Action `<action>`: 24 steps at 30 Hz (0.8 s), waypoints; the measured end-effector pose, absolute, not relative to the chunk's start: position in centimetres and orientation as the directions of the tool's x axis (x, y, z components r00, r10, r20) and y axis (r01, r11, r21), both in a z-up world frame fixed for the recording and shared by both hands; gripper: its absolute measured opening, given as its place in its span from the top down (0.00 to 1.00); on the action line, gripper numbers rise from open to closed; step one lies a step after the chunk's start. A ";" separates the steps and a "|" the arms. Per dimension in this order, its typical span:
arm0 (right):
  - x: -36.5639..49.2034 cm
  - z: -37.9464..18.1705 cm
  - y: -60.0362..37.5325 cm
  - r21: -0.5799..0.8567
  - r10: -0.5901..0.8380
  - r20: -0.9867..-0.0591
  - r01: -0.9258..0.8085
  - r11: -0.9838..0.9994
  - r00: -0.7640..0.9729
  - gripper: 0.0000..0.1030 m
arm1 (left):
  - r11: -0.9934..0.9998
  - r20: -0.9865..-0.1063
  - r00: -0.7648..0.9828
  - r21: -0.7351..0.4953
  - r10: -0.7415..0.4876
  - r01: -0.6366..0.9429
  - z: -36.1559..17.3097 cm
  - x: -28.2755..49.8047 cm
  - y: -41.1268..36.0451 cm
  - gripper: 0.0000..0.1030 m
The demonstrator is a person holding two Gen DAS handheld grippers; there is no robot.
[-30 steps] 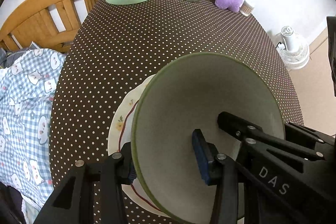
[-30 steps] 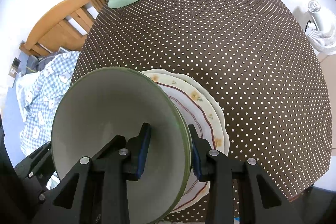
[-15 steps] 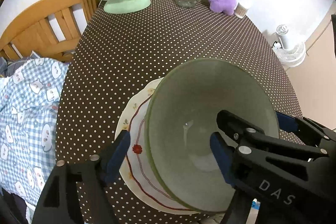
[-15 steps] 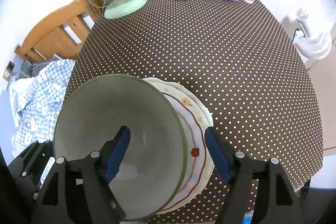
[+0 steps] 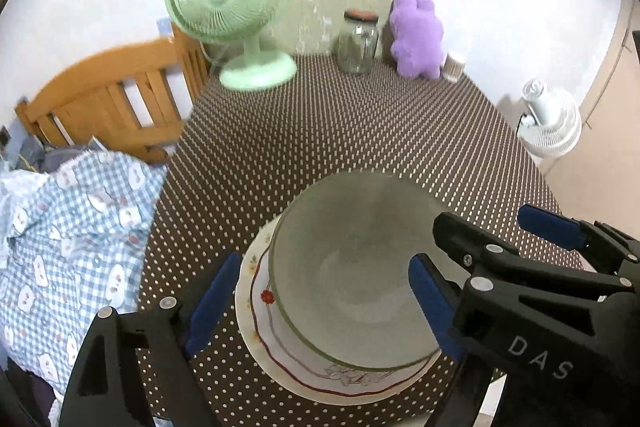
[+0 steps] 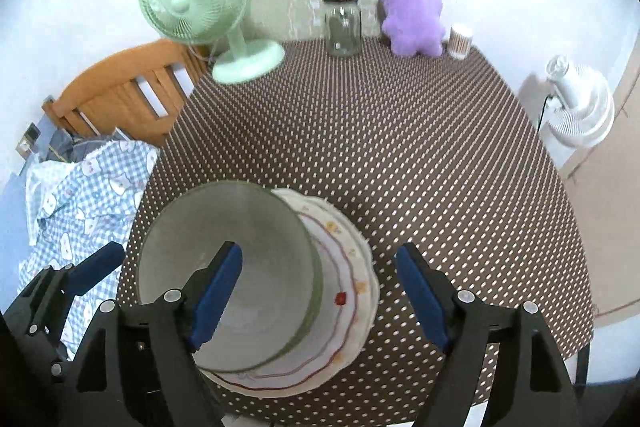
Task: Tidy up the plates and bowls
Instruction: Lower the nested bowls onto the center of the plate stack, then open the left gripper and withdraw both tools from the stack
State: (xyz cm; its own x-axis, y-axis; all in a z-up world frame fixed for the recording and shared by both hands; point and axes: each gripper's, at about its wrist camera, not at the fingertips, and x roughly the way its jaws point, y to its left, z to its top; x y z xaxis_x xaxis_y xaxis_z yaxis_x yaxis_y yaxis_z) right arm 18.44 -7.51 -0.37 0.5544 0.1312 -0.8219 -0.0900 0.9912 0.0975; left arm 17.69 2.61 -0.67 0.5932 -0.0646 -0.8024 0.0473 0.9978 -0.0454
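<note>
One bowl [image 5: 352,279], mouth up, no long axis, sits on the plates [image 6: 352,267] at table [image 5: 360,131] edge nearest me; I count two rims. My left gripper [image 5: 320,301] and right gripper [image 6: 320,293] opening, pads clear of bowl

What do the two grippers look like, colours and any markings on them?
Both match: the left gripper and the right gripper each have black plastic scissor-style frames with silver rivets and two fingers faced with blue pads. White letters "DAS" mark the right gripper's body. No cables, hands or sleeves show.
</note>
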 end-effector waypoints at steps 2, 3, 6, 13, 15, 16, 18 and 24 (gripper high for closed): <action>17.8 0.4 -8.2 0.085 0.125 -0.806 -0.096 0.992 0.578 0.20 | 0.999 -0.781 0.623 -0.024 -0.034 0.025 0.1 17.0 1.9 0.11; 17.4 0.8 -8.7 0.078 0.121 -0.799 -0.098 0.992 0.589 0.20 | 1.000 -0.774 0.633 -0.021 -0.029 0.019 0.3 16.7 1.7 0.11; 16.2 2.1 -10.3 0.072 0.116 -0.770 -0.095 0.993 0.628 0.17 | 1.000 -0.741 0.671 -0.014 -0.010 0.000 1.4 15.6 0.7 0.06; 12.6 3.8 -13.9 0.065 0.095 -0.710 -0.069 0.995 0.697 0.12 | 0.999 -0.687 0.726 -0.005 0.028 -0.044 2.8 12.9 -1.1 0.03; 11.7 4.0 -14.7 0.070 0.091 -0.696 -0.059 0.996 0.712 0.11 | 0.999 -0.676 0.736 -0.009 0.033 -0.052 3.0 11.9 -1.4 0.03; 11.3 4.0 -15.2 0.072 0.090 -0.689 -0.056 0.996 0.719 0.10 | 0.998 -0.668 0.744 -0.009 0.036 -0.057 3.1 11.3 -1.6 0.03; 10.3 4.1 -16.2 0.067 0.080 -0.673 -0.046 0.997 0.735 0.09 | 0.998 -0.653 0.756 -0.007 0.047 -0.067 3.1 10.4 -1.9 0.02; 7.5 3.7 -18.6 0.047 0.048 -0.634 -0.024 0.999 0.772 0.08 | 0.996 -0.617 0.784 0.000 0.066 -0.084 3.0 7.7 -2.6 0.01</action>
State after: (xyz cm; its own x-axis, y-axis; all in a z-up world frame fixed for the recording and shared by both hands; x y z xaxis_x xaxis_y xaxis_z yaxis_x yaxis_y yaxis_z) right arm 7.51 -18.62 3.70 0.7717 0.0481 -0.6341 -0.0236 0.9986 0.0471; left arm 7.71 -2.59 2.97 0.7841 0.0658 -0.6171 -0.0838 0.9965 -0.0003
